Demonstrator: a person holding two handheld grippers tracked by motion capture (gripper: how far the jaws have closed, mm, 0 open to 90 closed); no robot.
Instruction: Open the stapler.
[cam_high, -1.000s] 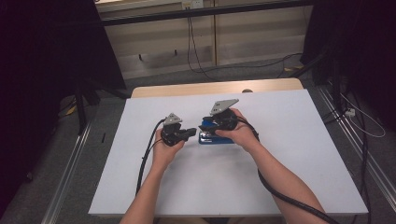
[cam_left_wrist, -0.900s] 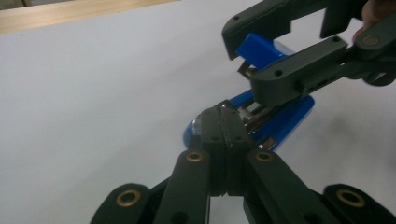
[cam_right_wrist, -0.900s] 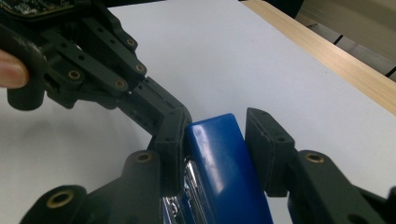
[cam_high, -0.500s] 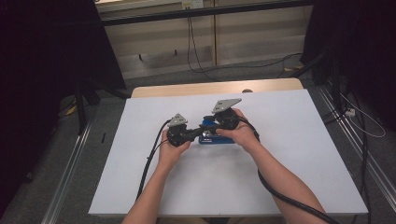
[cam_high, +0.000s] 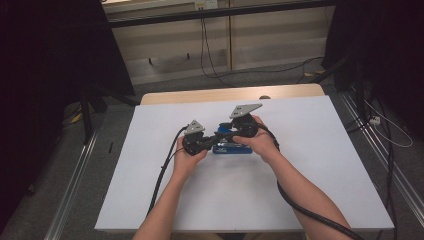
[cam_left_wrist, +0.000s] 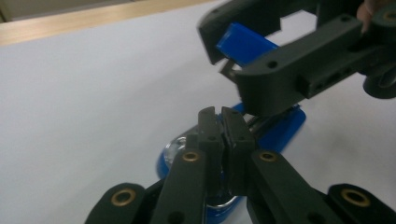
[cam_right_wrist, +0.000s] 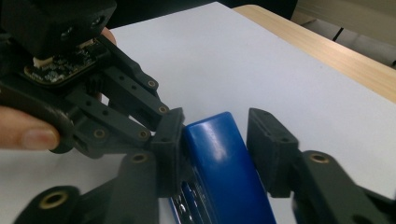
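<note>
A blue stapler (cam_high: 232, 148) lies on the white table (cam_high: 310, 165), near its middle. My right gripper (cam_high: 227, 131) is shut on the stapler's blue top arm (cam_right_wrist: 219, 158), which sits between its two jaws and is raised off the base. In the left gripper view that top arm (cam_left_wrist: 243, 44) hangs in the right gripper (cam_left_wrist: 236, 60) above the blue base (cam_left_wrist: 280, 130). My left gripper (cam_left_wrist: 222, 122) is shut, its jaws pressed together over the base's front end with the metal plate (cam_left_wrist: 175, 147). Its tips (cam_right_wrist: 161, 112) reach right beside the right gripper's near jaw.
The table's wooden far edge (cam_high: 210, 95) borders the white sheet. Black cables (cam_high: 165, 170) trail from both grippers toward the near edge. Metal rails (cam_high: 75, 190) run along the floor at both sides.
My left gripper has moved right, up to the stapler, and now meets the right gripper. The right gripper has hardly shifted.
</note>
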